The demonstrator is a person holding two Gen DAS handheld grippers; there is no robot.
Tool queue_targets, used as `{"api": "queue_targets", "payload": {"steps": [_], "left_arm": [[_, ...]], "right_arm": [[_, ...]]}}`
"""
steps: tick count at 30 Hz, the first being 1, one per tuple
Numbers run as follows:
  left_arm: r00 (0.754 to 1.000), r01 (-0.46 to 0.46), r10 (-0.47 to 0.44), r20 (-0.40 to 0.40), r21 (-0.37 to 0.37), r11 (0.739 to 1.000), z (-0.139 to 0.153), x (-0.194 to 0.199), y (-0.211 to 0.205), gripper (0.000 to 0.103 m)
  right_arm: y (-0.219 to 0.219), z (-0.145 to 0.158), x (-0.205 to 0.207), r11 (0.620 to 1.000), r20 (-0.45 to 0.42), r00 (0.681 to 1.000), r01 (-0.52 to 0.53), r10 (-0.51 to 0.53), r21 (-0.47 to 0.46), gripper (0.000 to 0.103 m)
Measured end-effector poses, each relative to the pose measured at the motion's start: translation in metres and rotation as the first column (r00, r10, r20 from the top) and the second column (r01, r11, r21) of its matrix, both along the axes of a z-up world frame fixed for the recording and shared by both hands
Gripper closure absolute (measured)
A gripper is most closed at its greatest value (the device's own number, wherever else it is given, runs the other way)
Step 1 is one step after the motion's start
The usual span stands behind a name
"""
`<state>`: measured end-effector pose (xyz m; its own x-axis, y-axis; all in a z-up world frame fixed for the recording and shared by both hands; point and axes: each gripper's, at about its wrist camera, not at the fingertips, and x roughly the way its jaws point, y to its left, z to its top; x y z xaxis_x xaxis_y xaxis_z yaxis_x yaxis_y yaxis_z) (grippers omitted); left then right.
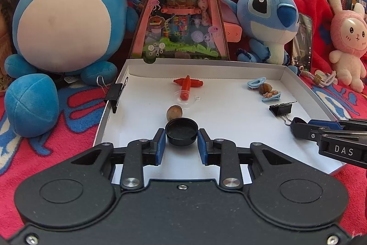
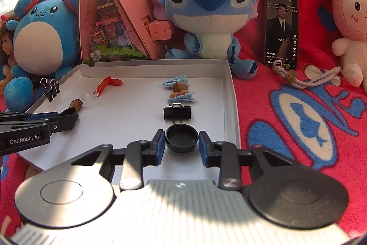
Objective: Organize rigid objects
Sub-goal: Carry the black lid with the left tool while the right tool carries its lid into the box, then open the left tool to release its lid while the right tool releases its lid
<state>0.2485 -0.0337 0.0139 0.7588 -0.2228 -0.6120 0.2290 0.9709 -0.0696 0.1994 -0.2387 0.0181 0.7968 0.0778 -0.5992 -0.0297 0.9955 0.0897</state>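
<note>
A black cap [image 1: 181, 131] sits clamped between the pads of the left hand-held gripper [image 1: 181, 141], low over the white tray [image 1: 206, 69], just in front of a walnut [image 1: 174, 113]. The right hand-held gripper [image 2: 182, 141] pinches a second black cap [image 2: 181, 135] beside the black binder clip [image 2: 177, 112] near the tray's right wall.

Left gripper [image 1: 181, 140] angled down, blue pads [image 1: 160, 144] pinching a black cap [image 1: 182, 132] from both sides. Right gripper [image 2: 182, 141] angled down too, clamped on a second black cap [image 2: 182, 138]. Both side by side, fingertips apart.
</note>
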Motion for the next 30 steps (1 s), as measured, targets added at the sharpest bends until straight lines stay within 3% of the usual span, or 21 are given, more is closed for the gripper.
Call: {"api": "queue_targets", "payload": {"steps": [24, 27, 28, 30], "left_arm": [[1.000, -0.007, 0.007, 0.014, 0.014, 1.000, -0.0037, 0.0027, -0.0038, 0.074], [1.000, -0.016, 0.016, 0.008, -0.006, 1.000, -0.0019, 0.0008, -0.0020, 0.074], [1.000, -0.016, 0.016, 0.010, -0.011, 1.000, -0.0008, -0.0008, -0.0014, 0.073], [1.000, -0.012, 0.012, 0.021, -0.005, 1.000, 0.0016, -0.0051, -0.0008, 0.068]], "right_arm": [[0.0091, -0.0044, 0.0020, 0.998, 0.016, 1.000, 0.007, -0.006, -0.055, 0.066], [0.0085, -0.0038, -0.0003, 0.999, 0.032, 0.999, 0.012, -0.011, -0.043, 0.058], [0.0081, -0.0035, -0.0016, 0.999, 0.038, 0.999, 0.014, -0.013, -0.037, 0.048], [0.0080, -0.0024, -0.0047, 0.999, 0.051, 0.999, 0.012, -0.011, -0.032, 0.045]]}}
